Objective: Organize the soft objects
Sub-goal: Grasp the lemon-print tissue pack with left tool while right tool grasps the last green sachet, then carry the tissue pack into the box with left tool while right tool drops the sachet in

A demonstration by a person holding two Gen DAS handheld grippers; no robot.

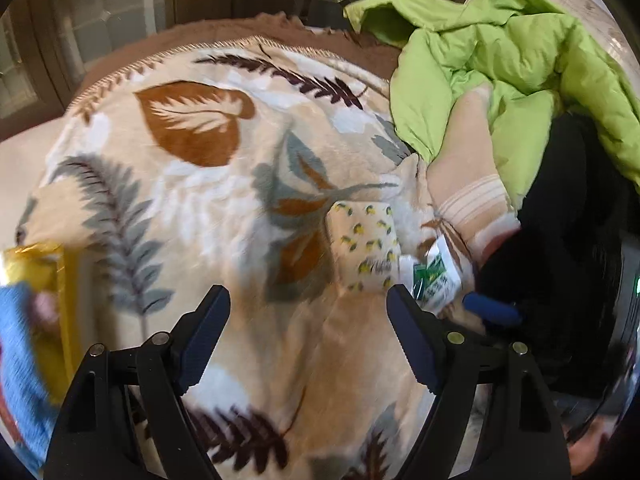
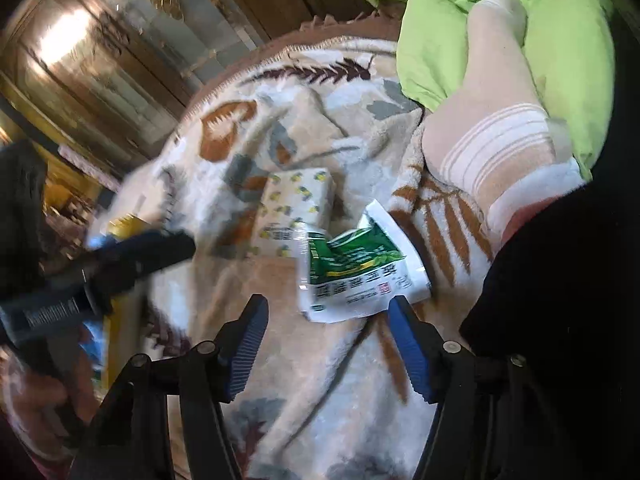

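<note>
Dark wooden panelling and glass run behind a bed-like surface draped in a leaf-print blanket (image 1: 192, 184) — that blanket carries everything. Near its right edge lie two soft tissue packs: a lemon-print pack (image 1: 366, 248) and, just beside it, touching or nearly so, a green-and-white pack (image 2: 352, 276). A socked foot (image 2: 496, 160) rests on the blanket by the right edge, against a crumpled green quilt (image 1: 500, 52). Over at the left edge sit something blue knitted (image 1: 20, 352) and a yellow item (image 1: 44, 268), both too blurred to name.

Left gripper (image 1: 308, 320) hovers with fingers well apart, holding nothing. Right gripper (image 2: 328, 328) is also spread wide and empty, its right finger (image 2: 404, 320) right at the green pack's corner.

Risks from here, as I read it: the green pack's wrapper looks crumpled and slick, so a pinch at the corner could slip or just tear film. Closing low could snag blanket pile with it, and the foot is close enough to get bumped.
</note>
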